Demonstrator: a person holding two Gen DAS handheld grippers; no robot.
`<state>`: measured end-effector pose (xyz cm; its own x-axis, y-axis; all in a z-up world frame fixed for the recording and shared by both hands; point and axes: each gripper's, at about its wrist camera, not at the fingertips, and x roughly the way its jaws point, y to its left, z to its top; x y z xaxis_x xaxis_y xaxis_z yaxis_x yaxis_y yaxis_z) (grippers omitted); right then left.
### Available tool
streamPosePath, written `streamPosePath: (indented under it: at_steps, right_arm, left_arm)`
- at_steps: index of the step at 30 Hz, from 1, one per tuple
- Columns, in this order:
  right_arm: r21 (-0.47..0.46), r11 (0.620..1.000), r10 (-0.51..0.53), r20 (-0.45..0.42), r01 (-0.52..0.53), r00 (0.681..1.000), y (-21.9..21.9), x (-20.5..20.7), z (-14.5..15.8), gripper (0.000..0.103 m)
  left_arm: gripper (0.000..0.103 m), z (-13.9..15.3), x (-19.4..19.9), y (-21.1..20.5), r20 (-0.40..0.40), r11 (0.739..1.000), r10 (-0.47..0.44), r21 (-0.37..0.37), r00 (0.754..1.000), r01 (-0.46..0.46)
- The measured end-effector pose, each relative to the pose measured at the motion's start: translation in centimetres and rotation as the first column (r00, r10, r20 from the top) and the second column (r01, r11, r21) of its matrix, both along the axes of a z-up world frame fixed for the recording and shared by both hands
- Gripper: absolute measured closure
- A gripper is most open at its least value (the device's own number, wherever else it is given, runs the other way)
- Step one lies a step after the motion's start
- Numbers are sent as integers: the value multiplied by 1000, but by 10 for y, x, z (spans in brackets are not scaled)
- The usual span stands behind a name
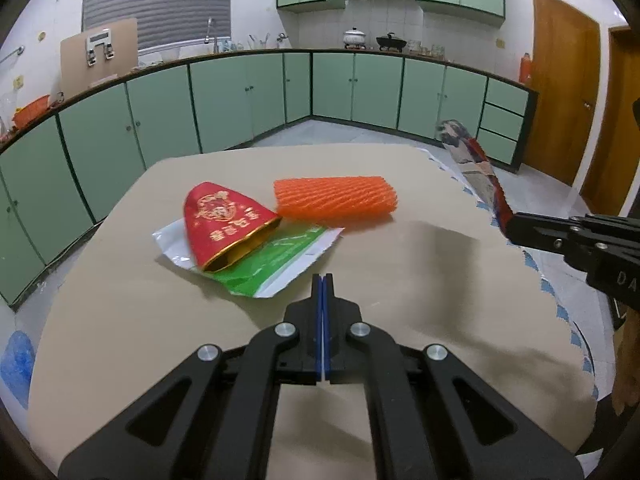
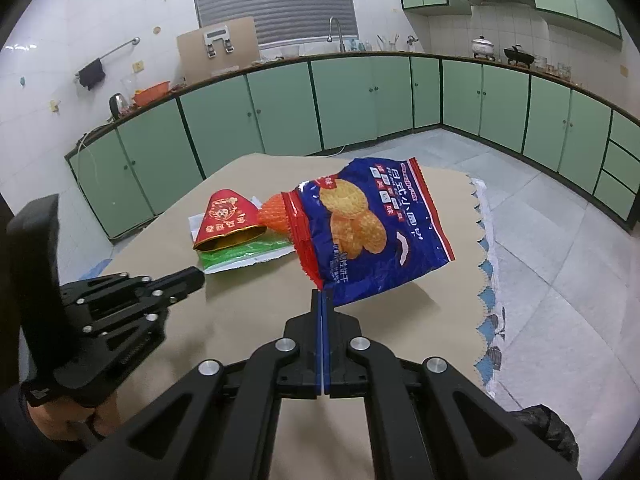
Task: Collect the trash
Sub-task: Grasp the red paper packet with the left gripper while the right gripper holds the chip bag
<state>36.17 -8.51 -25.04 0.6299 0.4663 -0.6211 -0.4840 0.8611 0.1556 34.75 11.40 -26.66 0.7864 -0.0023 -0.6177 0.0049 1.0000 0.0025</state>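
Right gripper (image 2: 322, 294) jaws pinch the biscuit bag (image 2: 372, 232) above the table (image 1: 400, 264); left gripper (image 1: 322, 280) jaws closed, empty, near the red packet (image 1: 224, 220).

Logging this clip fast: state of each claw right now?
Left claw: closed, empty.
Right claw: closed on the blue biscuit bag, lifted.

Table (image 1: 400, 240) w/ tan cover, scalloped blue-patterned cloth edge (image 2: 490, 320) showing at its right side. On it: green/white plastic wrapper (image 1: 276, 260) lying flat, red-and-gold cone-shaped pouch (image 1: 224, 220) resting on top of the wrapper, orange foam net sleeve (image 1: 336, 198) just beside both, farther back.
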Motion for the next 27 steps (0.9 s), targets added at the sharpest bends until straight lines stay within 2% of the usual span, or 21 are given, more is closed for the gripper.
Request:
streamPosePath:
  at_steps: [3,5,6,7,9,14,17,20,21,23,24,27]
  right_arm:
    - [-2,1000,3,0,-3,1000,1,1,-1,103]
    - [-4,1000,8,3,-8,1000,4,3,-1,103]
    - [-6,1000,11,6,-11,1000,6,6,-1,103]
    - [-6,1000,14,9,-14,1000,9,9,0,103]
    - [-5,1000,20,12,-20,1000,12,16,0,103]
    - [2,999,45,34,-45,998,25,33,2,103]
    - [7,999,54,40,-54,998,28,37,2,103]
    - [8,999,52,35,-52,998,26,41,0,103]
    - [5,999,51,31,-51,998,26,41,-2,103]
    - [0,999,48,23,-48,999,23,42,-6,103]
    - [-4,999,47,20,-47,999,23,41,-8,103]
    - [-9,999,45,18,-45,999,22,38,-8,103]
  left_arm:
    - [101,3,8,9,3,999,37,-16,999,-37]
    - [87,5,12,19,10,998,63,-7,998,-63]
    - [66,6,15,23,20,997,80,-1,997,-80]
    - [52,7,15,26,29,995,95,2,995,-95]
    - [50,7,22,36,35,993,119,10,992,-119]
    - [50,-4,46,56,-19,989,142,44,990,-141]
    - [51,-19,63,64,-86,986,161,62,983,-156]
    - [52,-20,76,72,-100,979,194,79,976,-186]
    - [60,-19,80,77,-100,976,208,79,973,-201]
    - [89,-22,87,87,-136,980,201,26,970,-199]
    - [96,-20,85,93,-113,978,205,-10,972,-207]
    - [99,-10,74,96,-57,977,207,-35,977,-209]
